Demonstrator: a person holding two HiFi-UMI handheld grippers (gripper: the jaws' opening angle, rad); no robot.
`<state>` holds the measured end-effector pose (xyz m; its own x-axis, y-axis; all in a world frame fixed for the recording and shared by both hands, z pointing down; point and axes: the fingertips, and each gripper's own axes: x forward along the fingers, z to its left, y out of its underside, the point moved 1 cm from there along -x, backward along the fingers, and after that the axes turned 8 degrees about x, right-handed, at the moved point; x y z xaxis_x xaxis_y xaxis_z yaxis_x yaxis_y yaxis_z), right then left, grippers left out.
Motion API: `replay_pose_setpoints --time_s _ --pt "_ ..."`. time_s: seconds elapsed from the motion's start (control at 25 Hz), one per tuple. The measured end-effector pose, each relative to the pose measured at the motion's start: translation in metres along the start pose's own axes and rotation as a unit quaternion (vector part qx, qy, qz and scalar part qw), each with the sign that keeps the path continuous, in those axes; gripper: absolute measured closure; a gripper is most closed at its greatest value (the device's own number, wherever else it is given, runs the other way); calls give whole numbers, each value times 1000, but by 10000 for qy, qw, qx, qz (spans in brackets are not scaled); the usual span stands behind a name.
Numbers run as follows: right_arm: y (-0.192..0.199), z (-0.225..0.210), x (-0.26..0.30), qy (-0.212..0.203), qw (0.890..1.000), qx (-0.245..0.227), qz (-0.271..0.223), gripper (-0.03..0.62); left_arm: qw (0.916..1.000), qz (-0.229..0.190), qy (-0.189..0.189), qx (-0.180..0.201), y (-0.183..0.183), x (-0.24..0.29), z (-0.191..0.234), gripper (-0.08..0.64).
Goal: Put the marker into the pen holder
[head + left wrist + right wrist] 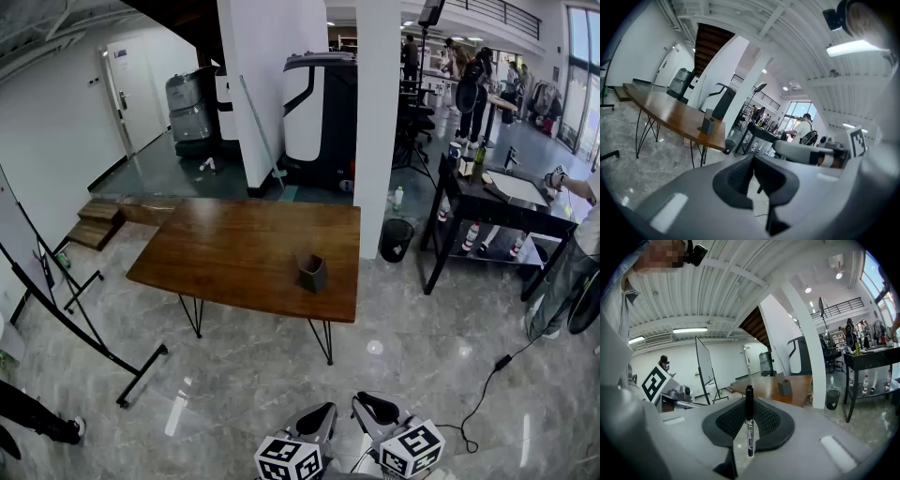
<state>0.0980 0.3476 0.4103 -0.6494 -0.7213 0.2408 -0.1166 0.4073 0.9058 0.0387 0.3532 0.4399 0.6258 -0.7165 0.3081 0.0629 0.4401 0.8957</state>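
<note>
The right gripper [749,405] has its jaws closed on the marker [750,432]. The marker stands upright between the ribbed black pads, its black cap at the top and its white printed barrel below, running down into the slot between the jaws. The left gripper [752,161] holds nothing. Its dark pads seem to meet at the tips, with only a narrow slit lower down showing the floor through it.

In the head view both grippers sit low at the bottom edge, side by side and close together, each with its cube of square markers. They are over the glossy grey stone floor [234,394], well short of the table.

The wooden table [225,253] stands on thin black hairpin legs in the middle of the room. The pen holder [311,272], a small dark grey square-sided cup, sits upright on it near the front right corner, with bare wood all round it. It is well apart from both grippers, and both gripper views show it small in the distance beyond the jaws.

A white pillar [378,122] rises just behind the table's right end, with a black waste bin [397,239] at its foot. Further right is a black side table [497,202] with bottles on its lower shelf. A whiteboard [704,363] on a black stand is off to the left.
</note>
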Motion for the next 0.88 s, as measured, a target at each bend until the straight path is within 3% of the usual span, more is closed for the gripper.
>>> replay_pose_setpoints --time_s 0.36,0.88 --pt "-24 -36 55 -41 9999 -157 -11 551 9999 -21 -57 132 -24 49 44 552" --pt "-104 -108 187 144 9994 -259 -194 551 9996 -67 78 278 -119 157 155 552"
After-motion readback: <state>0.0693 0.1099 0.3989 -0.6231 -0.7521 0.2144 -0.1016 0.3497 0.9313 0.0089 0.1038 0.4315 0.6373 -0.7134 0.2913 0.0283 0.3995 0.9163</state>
